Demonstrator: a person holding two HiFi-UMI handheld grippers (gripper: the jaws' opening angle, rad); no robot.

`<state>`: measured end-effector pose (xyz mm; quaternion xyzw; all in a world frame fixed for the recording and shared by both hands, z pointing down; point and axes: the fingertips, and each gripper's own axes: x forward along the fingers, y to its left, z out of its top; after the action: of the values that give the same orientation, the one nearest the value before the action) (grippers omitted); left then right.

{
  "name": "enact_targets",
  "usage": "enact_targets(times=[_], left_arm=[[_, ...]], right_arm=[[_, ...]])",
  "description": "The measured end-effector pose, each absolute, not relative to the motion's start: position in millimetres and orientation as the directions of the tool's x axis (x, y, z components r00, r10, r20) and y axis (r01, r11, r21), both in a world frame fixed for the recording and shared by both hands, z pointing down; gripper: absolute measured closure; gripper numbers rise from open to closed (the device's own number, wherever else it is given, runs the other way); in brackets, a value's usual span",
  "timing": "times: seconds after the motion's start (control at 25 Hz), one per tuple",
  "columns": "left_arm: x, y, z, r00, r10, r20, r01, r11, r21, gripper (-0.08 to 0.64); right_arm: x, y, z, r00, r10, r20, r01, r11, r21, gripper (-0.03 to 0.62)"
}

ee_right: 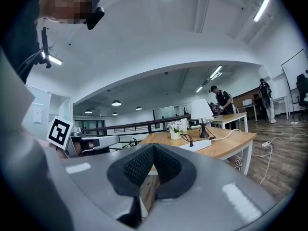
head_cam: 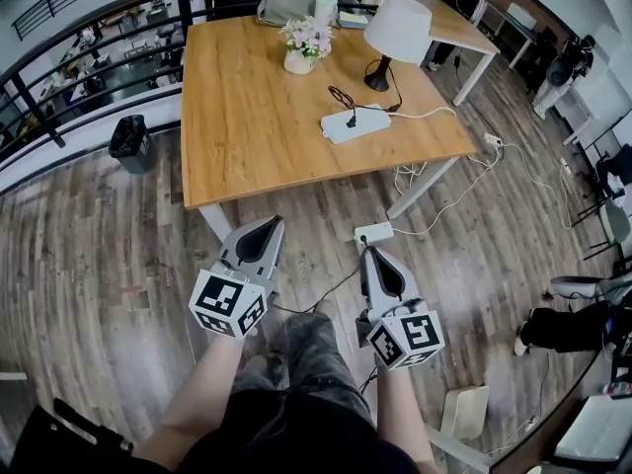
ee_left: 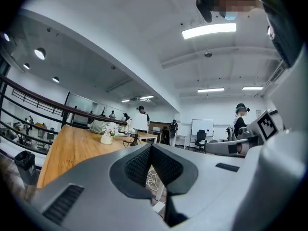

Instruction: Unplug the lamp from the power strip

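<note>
At the far right of the light wooden desk [head_cam: 247, 136], the flat white power strip [head_cam: 341, 131] lies with a small black plug [head_cam: 351, 120] seated in its top. A thin black cord appears to run from the plug to the table lamp with white shade and black base [head_cam: 397, 30], which stands just behind the strip. The left gripper [head_cam: 271, 223] and the right gripper [head_cam: 369, 253] are held low in front of the person, pointing level. Both are short of the desk's near edge and well apart from the strip. Each has its jaws closed together on nothing. A second white power strip [head_cam: 373, 233] lies on the wood floor just beyond the right gripper; it is judged not to be the one concerned. The step in hand is judged to be the approach, with the plug not yet touched. The next move calls for reaching over the desk and opening the jaws. One gripper should steady the strip while the other takes the plug body, not the cord, and draws it straight out.
</note>
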<state>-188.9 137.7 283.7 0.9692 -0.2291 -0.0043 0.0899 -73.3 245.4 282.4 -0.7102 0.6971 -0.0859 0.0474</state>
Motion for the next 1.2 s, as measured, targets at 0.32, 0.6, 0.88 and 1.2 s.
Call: enact_targets(times=[0.32, 0.6, 0.88, 1.2], left_arm=[[-131.3, 84.8, 284.1, 0.874, -0.484, 0.044, -0.484, -0.860, 0.163, 0.563], [-83.8, 58.4, 301.9, 0.852, -0.515, 0.092, -0.523, -0.834, 0.173, 0.563], [-55.2, 29.1, 298.8, 0.814, -0.575, 0.084, -0.581, -0.798, 0.159, 0.563], [-26.8, 25.8, 311.9, 0.827, -0.541, 0.151, -0.554, -0.829, 0.068, 0.563]], right_arm=[[-6.2, 179.3, 293.0, -0.060, -0.996, 0.072, -0.978, 0.044, -0.204, 0.584], [44.4, 150.9, 308.9, -0.100, -0.989, 0.106, -0.972, 0.074, -0.225, 0.583], [91.5, 124.4, 312.9, -0.124, -0.988, 0.092, -0.966, 0.099, -0.240, 0.583], [100.8, 98.2, 330.6, -0.167, -0.979, 0.121, -0.957, 0.131, -0.258, 0.583]])
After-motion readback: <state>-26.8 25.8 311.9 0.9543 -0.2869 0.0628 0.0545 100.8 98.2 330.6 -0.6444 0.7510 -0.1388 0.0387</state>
